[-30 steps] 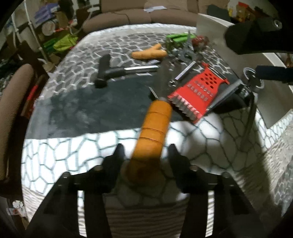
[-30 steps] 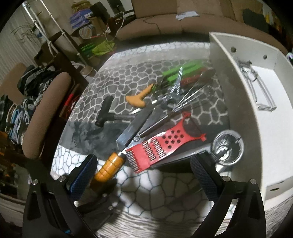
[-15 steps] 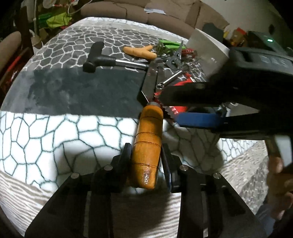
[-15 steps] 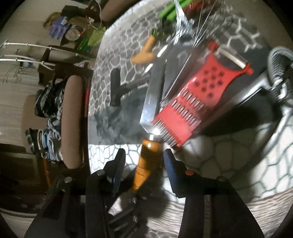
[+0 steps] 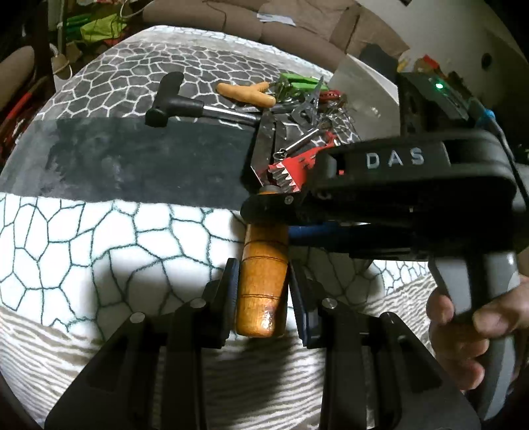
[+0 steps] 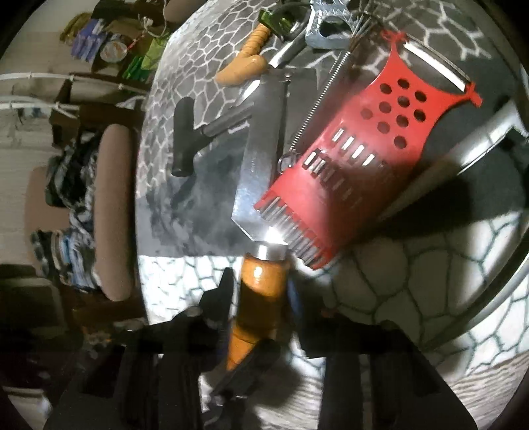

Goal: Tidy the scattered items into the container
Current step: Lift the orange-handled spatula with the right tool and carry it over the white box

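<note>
A cleaver with an orange wooden handle (image 5: 263, 281) lies on the patterned blanket; its steel blade (image 6: 261, 149) runs under a red plastic grater (image 6: 357, 149). My left gripper (image 5: 263, 291) is shut on the butt end of the handle. My right gripper (image 6: 261, 294) comes in from the right, crosses the handle higher up near the blade and is shut on it too; its body (image 5: 396, 185) hides much of the pile in the left wrist view. The white container (image 5: 363, 96) stands at the far right.
A black T-handled tool (image 5: 172, 99), an orange-handled tool (image 5: 244, 92), green-handled pliers (image 5: 297, 82) and several metal utensils lie in a pile beyond the cleaver. A metal strainer rim (image 6: 496, 132) lies at right. A sofa (image 5: 264, 29) stands behind.
My right gripper has swung in over the handle and closed on it just below the blade. My left gripper has closed fully on the handle's butt end.
</note>
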Tool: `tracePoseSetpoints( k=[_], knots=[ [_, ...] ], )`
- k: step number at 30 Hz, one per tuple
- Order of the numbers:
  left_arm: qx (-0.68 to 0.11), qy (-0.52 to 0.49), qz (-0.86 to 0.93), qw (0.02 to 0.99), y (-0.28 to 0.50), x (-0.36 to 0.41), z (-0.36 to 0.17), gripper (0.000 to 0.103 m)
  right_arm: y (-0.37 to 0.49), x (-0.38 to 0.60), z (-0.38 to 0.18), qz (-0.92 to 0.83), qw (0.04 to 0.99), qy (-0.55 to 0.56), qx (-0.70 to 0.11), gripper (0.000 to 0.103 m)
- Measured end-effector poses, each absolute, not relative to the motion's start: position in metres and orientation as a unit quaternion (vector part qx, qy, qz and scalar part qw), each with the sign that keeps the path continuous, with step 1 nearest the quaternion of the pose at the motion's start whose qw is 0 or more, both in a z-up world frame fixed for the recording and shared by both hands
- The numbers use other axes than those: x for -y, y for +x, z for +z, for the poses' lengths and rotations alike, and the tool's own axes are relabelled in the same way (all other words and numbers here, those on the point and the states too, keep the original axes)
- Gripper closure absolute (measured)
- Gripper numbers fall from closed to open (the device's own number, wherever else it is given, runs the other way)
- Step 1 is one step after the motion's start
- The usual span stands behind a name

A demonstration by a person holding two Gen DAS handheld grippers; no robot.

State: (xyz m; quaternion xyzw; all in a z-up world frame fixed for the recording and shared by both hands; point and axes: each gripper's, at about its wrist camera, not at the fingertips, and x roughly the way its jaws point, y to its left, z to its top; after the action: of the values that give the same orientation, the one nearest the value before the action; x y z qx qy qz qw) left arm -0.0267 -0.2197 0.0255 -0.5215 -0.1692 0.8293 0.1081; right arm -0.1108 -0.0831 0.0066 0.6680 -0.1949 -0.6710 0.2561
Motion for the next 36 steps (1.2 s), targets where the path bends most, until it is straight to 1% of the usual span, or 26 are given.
tracePoseSetpoints(
  k=[4, 7, 9, 10, 17, 21, 27, 36],
  knots=[
    [0.148, -0.524, 0.833, 0.097, -0.025, 0.217, 0.026, 0.069, -0.105, 0.084, 0.009, -0.681, 0.261, 0.660, 0.179, 0.072],
    [0.140, -0.533, 0.829, 0.097, -0.022, 0.216, 0.025, 0.069, -0.100, 0.085, 0.010, -0.682, 0.268, 0.658, 0.174, 0.072],
    [0.140, -0.541, 0.823, 0.101, -0.022, 0.215, 0.023, 0.071, -0.098, 0.088, 0.010, -0.680, 0.273, 0.659, 0.172, 0.072],
    [0.142, -0.543, 0.821, 0.104, -0.021, 0.215, 0.023, 0.076, -0.096, 0.088, 0.011, -0.679, 0.274, 0.659, 0.171, 0.072],
    [0.138, -0.534, 0.828, 0.100, 0.000, 0.209, 0.037, 0.076, -0.081, 0.085, 0.022, -0.676, 0.287, 0.656, 0.174, 0.072],
    [0.133, -0.519, 0.839, 0.096, 0.013, 0.205, 0.055, 0.075, -0.073, 0.082, 0.040, -0.679, 0.300, 0.647, 0.176, 0.072],
    [0.129, -0.493, 0.855, 0.092, 0.028, 0.191, 0.090, 0.075, -0.059, 0.073, 0.083, -0.699, 0.317, 0.620, 0.162, 0.073],
    [0.099, -0.463, 0.873, 0.115, 0.027, 0.136, 0.163, 0.075, -0.052, 0.012, 0.154, -0.735, 0.317, 0.570, 0.188, 0.073]
  ],
)
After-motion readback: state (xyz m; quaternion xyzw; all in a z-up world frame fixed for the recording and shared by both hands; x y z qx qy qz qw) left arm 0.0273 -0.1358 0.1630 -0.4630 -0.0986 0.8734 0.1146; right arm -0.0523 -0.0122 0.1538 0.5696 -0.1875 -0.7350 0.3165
